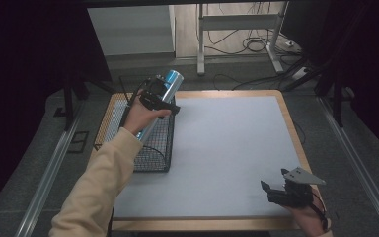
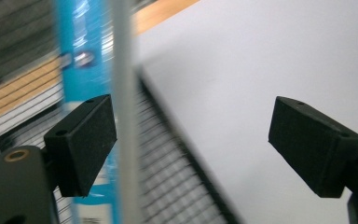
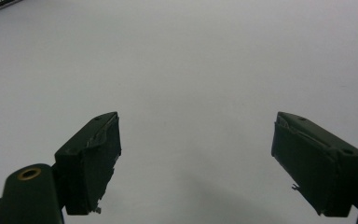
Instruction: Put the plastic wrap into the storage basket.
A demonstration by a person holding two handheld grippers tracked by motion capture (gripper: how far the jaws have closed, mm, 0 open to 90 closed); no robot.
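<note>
Over the wire basket [image 1: 153, 148], blue tube [image 2: 81, 56] sits beside the left gripper's [image 2: 193, 140] wide-open, empty fingers [image 2: 81, 144].

The left gripper [image 2: 193, 142], jaws wide apart, sits beside a blue cylinder [image 2: 81, 70] over a wire basket [image 2: 168, 172].

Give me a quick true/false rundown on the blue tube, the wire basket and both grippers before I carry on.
1. The blue tube lies flat on the grey mat. False: it stands tilted over the wire basket, up by the left gripper.
2. The left gripper's jaws are spread apart. True: in the left gripper view the tube sits beside the left jaw, with a wide gap to the other.
3. The wire basket sits at the table's right edge. False: it is at the left edge of the grey mat.
4. The right gripper is open with nothing between its jaws. True.
5. The right gripper is over the basket. False: it is near the mat's near right corner.
</note>
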